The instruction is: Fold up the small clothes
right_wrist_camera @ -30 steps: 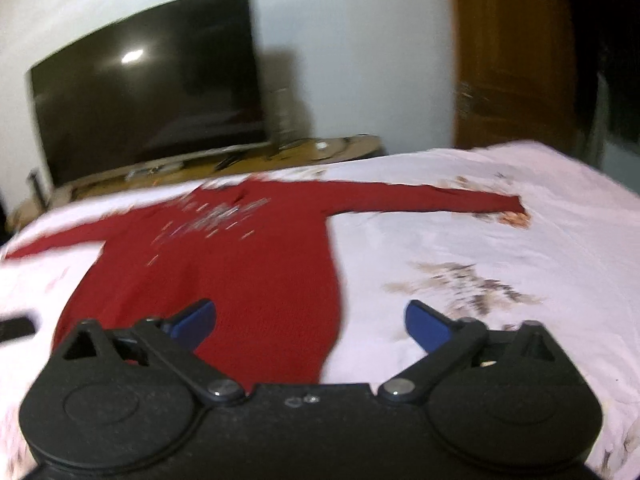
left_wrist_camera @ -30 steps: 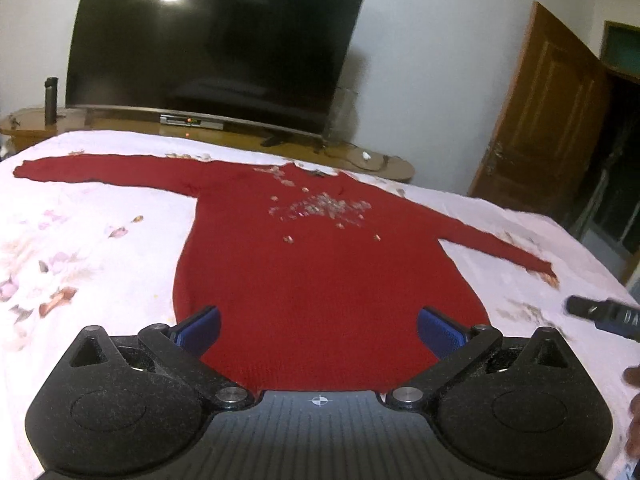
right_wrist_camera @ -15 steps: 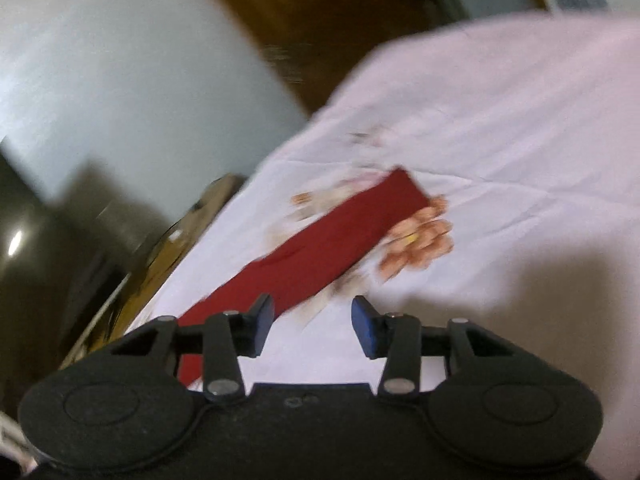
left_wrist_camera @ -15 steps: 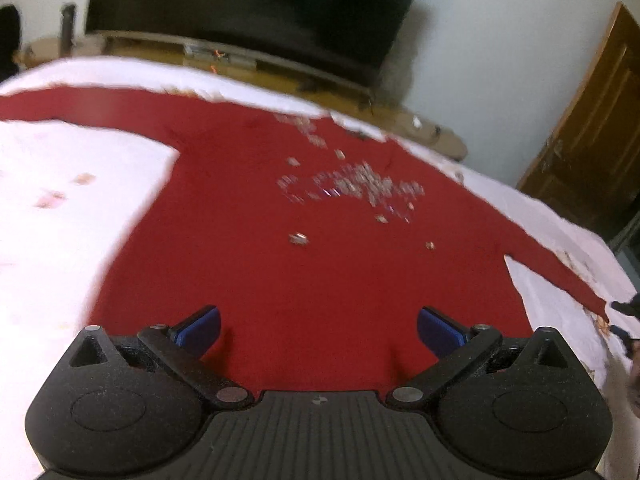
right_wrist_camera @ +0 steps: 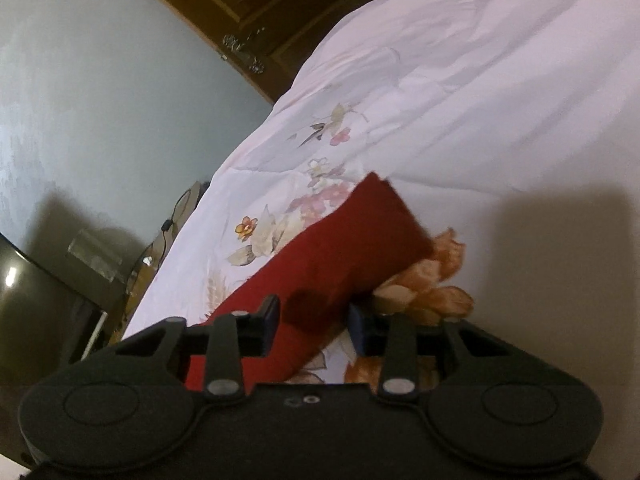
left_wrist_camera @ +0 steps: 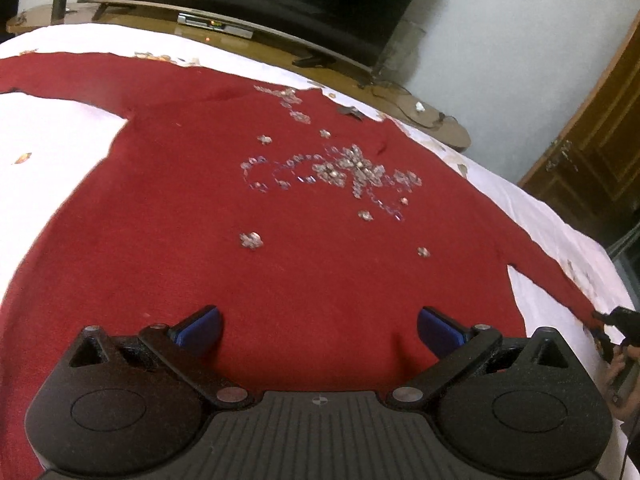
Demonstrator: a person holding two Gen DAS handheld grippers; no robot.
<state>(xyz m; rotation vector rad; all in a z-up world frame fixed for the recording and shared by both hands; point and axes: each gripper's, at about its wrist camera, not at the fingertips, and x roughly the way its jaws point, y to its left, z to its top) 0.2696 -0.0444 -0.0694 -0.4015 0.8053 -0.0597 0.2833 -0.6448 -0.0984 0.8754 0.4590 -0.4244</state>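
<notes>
Left view sweater [left_wrist_camera: 280, 220] body, right view sleeve cuff [right_wrist_camera: 376, 220]

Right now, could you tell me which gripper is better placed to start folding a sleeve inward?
The right gripper: its fingers are closing around the sleeve near the cuff. The left gripper hovers open over the sweater body, far from either sleeve.

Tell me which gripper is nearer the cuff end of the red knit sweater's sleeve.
Right. The right gripper straddles that sleeve just short of the cuff, fingers closing. The left gripper hovers open over the sweater's hem.
</notes>
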